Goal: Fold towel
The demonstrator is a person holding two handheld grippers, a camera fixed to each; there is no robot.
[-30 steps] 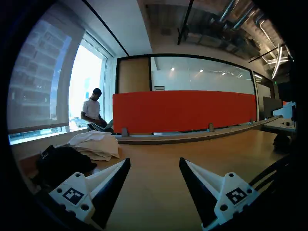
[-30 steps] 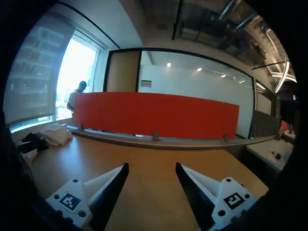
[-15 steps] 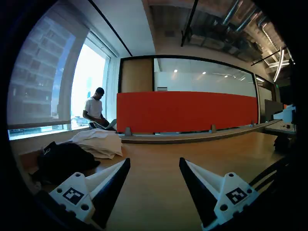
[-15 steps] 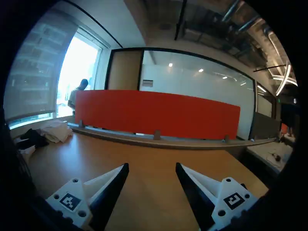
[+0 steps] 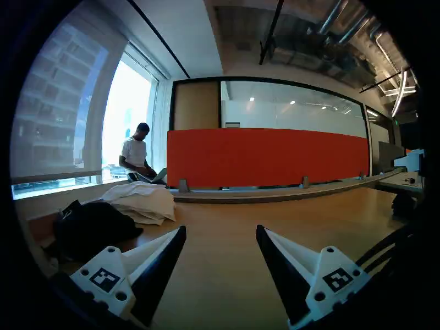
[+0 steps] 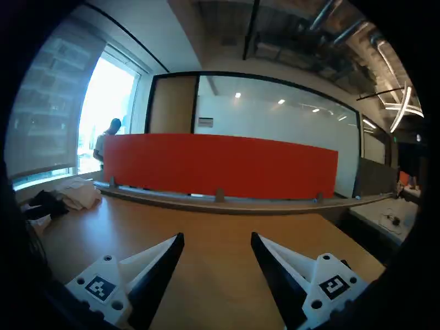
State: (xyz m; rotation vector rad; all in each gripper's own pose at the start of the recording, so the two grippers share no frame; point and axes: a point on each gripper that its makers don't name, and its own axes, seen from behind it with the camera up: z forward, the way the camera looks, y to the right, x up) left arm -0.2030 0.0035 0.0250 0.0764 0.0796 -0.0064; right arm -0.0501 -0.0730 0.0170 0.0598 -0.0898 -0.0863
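Observation:
A pile of white towels [image 5: 140,201] lies on the wooden table [image 5: 231,258] at the far left, with a black cloth [image 5: 91,228] bunched in front of it. In the right gripper view the white towels [image 6: 77,193] and the black cloth [image 6: 44,204] sit far off at the left edge. My left gripper [image 5: 220,236] hovers low over the table, open, nothing between its fingers, well short of the pile. My right gripper [image 6: 216,242] is open too, over bare wood.
An orange divider panel [image 5: 267,158] stands along the table's far edge. A person [image 5: 135,159] sits by the bright window behind the towels. A second desk [image 6: 385,212] with small items lies to the right. A dark object [image 5: 404,204] sits at the table's right.
Both views have shifted only slightly, drifting a little; the towels and cloth stay put and both grippers remain open.

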